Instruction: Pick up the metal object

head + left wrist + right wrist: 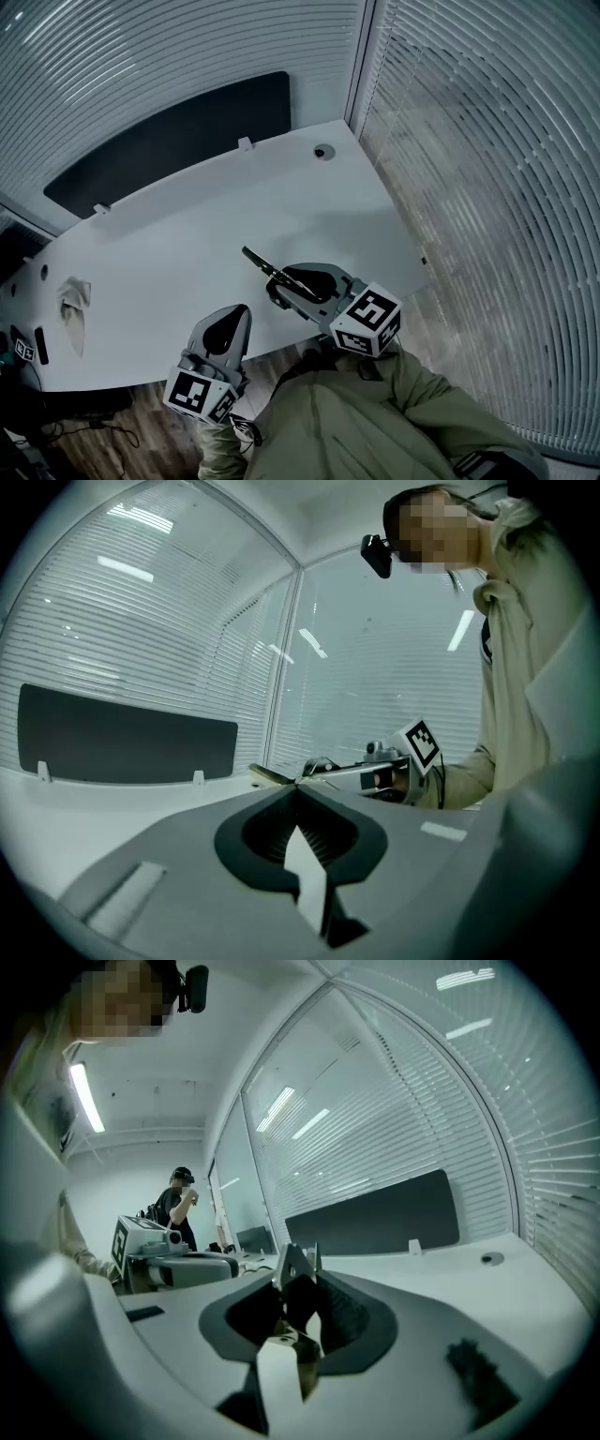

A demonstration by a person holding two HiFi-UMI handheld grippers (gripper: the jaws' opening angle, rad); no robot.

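Observation:
My right gripper (281,278) hovers over the white table (187,234) near its front edge, shut on a slim metal object (260,262) whose end sticks out to the far left. In the right gripper view the metal piece (296,1265) stands up between the dark pads at the jaw tips (298,1277). My left gripper (234,314) hangs just left of it at the table's front edge, jaws together with nothing between them (296,787). The left gripper view shows the right gripper (375,772) and the metal tip (270,776) just beyond my jaws.
A crumpled pale cloth (73,302) lies at the table's left. A black panel (169,141) stands along the far edge and a round cable hole (323,151) sits at the far right corner. Blinds cover the windows. A person (178,1206) stands in the distance.

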